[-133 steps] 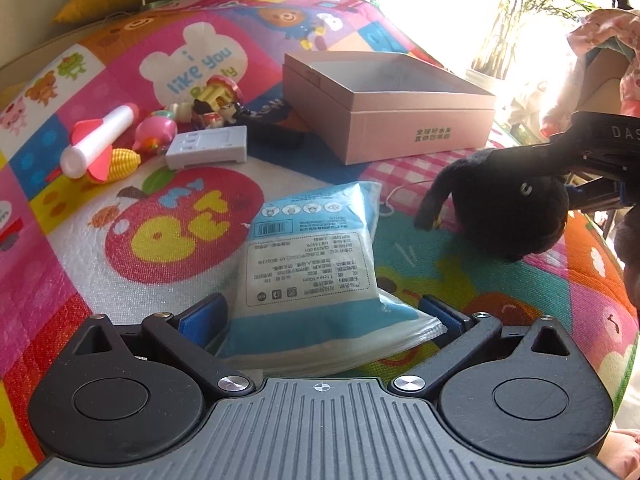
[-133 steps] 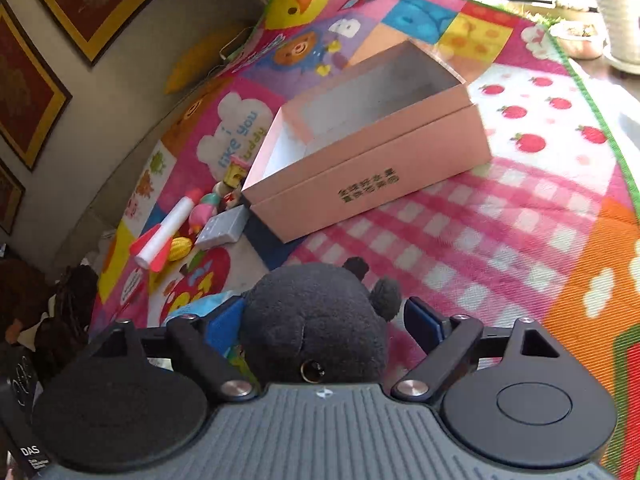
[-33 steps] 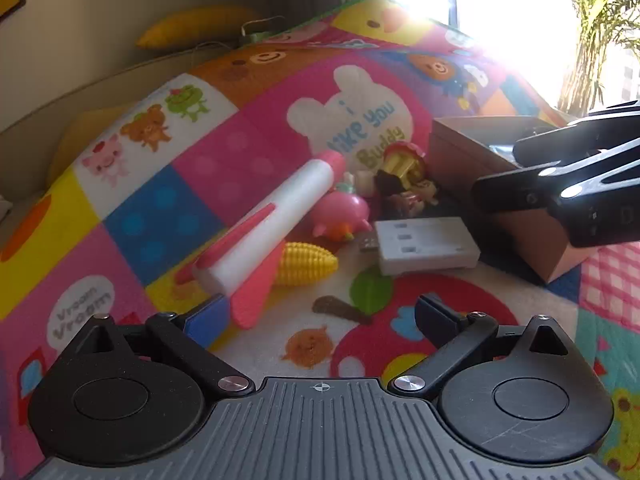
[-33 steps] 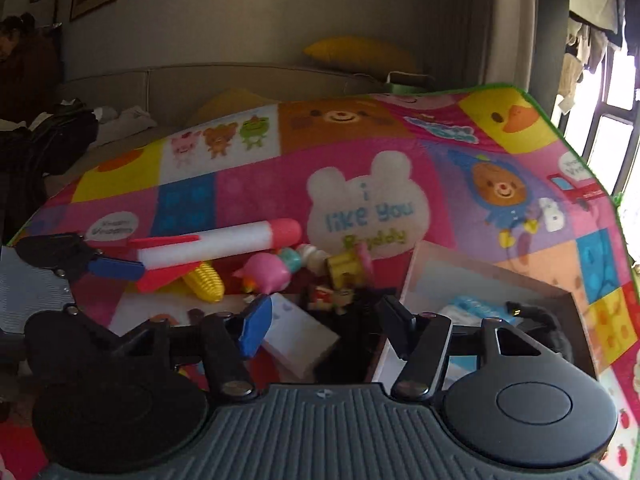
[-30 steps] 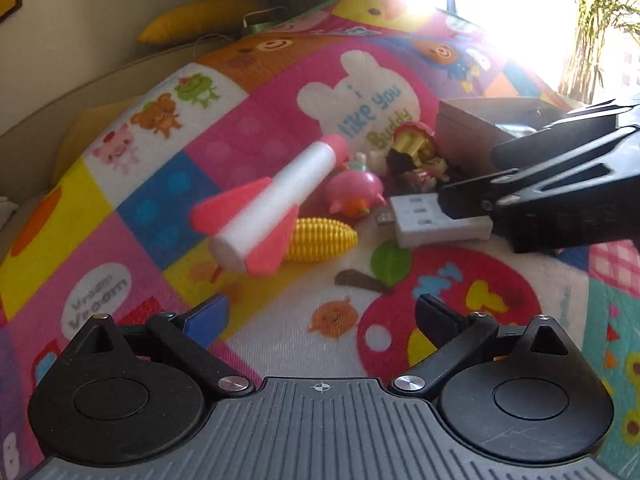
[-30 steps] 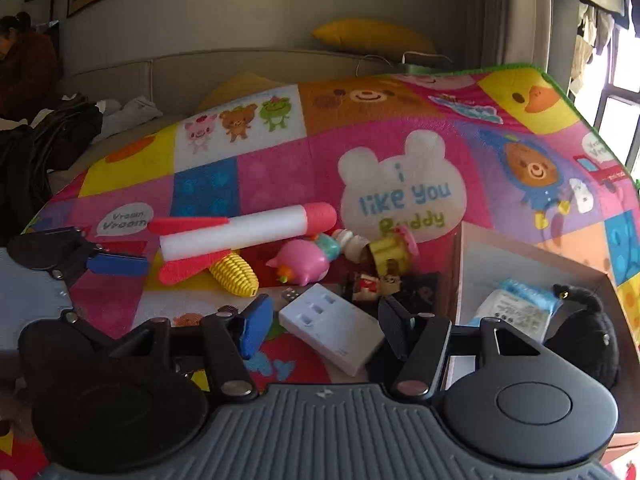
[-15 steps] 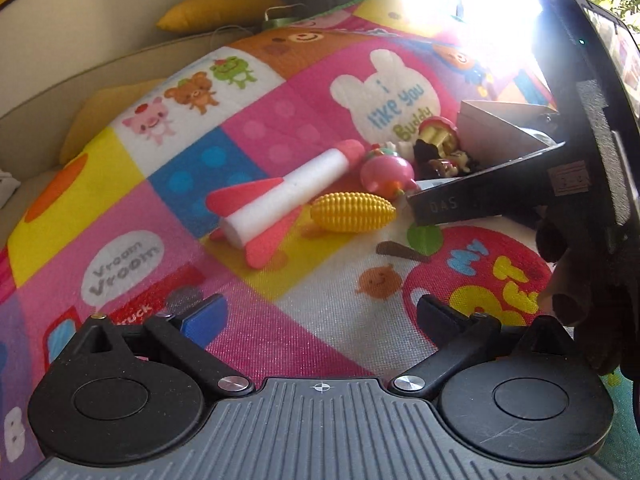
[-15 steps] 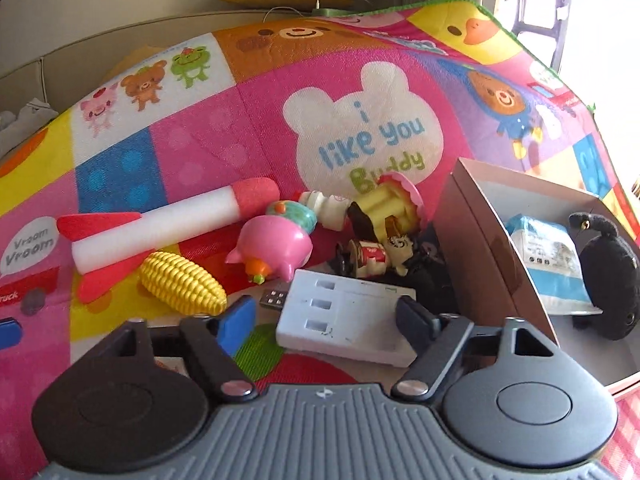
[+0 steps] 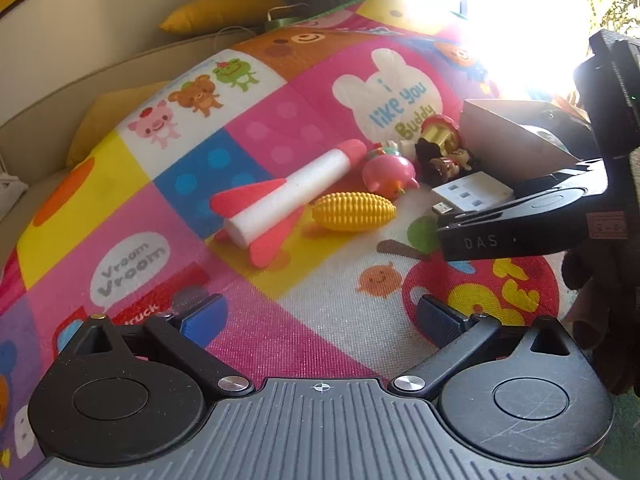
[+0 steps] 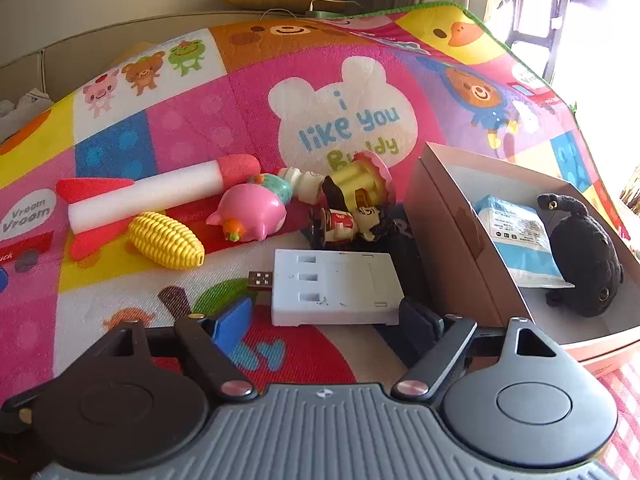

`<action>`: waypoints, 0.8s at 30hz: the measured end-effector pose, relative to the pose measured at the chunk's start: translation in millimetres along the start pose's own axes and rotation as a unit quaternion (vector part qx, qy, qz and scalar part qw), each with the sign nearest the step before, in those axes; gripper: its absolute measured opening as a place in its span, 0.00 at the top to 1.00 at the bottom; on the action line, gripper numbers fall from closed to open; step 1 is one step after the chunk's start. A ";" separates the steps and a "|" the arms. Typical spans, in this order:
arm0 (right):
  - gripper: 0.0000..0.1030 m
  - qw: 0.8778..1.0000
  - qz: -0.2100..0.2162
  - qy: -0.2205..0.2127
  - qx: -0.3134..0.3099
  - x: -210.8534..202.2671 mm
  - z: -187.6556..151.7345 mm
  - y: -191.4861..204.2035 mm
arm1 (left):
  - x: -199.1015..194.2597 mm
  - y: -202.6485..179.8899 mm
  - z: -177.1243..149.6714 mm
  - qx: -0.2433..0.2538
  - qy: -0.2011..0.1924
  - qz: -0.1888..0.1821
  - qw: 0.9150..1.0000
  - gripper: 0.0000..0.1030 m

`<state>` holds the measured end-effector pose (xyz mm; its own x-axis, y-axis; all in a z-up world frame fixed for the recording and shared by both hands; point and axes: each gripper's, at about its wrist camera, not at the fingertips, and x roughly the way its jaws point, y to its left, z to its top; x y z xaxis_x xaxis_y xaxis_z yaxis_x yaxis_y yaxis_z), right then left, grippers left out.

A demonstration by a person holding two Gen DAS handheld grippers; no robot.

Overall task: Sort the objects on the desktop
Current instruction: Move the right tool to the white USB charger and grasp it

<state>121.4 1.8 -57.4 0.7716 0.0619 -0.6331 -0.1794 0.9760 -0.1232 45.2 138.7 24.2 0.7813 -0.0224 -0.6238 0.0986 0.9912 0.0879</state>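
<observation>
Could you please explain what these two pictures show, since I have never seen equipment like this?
A person holds a two-finger gripper in each hand; a camera on each looks along its fingers. One picture comes from the left gripper, open and empty. The other comes from the right gripper, whose jaws have just been opening around the white charger without pressing it. On the play mat lie a foam rocket, toy corn, a pink pig and small figures. The pink box already holds a tissue pack and a black plush.

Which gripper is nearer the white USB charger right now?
Right. The right gripper is open with its fingertips either side of the white USB charger's near edge; the left gripper sits back over bare mat.
</observation>
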 end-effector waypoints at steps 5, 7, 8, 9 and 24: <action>0.20 1.000 0.010 0.002 0.005 13.8 9.1 0.1 | 1.5 4.5 -0.4 -0.004 0.009 0.010 1.000 0.00; 0.46 0.999 0.042 0.008 0.011 11.8 8.3 -4.4 | 2.4 5.2 0.5 -0.006 0.012 0.011 1.000 0.00; 0.52 0.999 0.052 0.010 0.007 8.2 6.7 -4.5 | 3.3 5.1 1.4 -0.006 0.013 0.011 1.000 0.00; 0.61 0.998 0.059 0.010 -0.002 4.5 4.7 -3.9 | 4.6 4.6 2.3 -0.006 0.015 0.012 1.000 0.00; 0.16 0.998 0.041 -0.022 -0.039 18.8 34.0 -9.7 | 20.7 -0.7 -1.4 -0.026 0.025 -0.022 0.999 0.00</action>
<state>158.4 0.6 -42.1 0.7782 0.1526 -0.6092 -0.2890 0.9483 -0.1315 60.5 137.7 10.1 0.7449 -0.0617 -0.6643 0.0999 0.9948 0.0196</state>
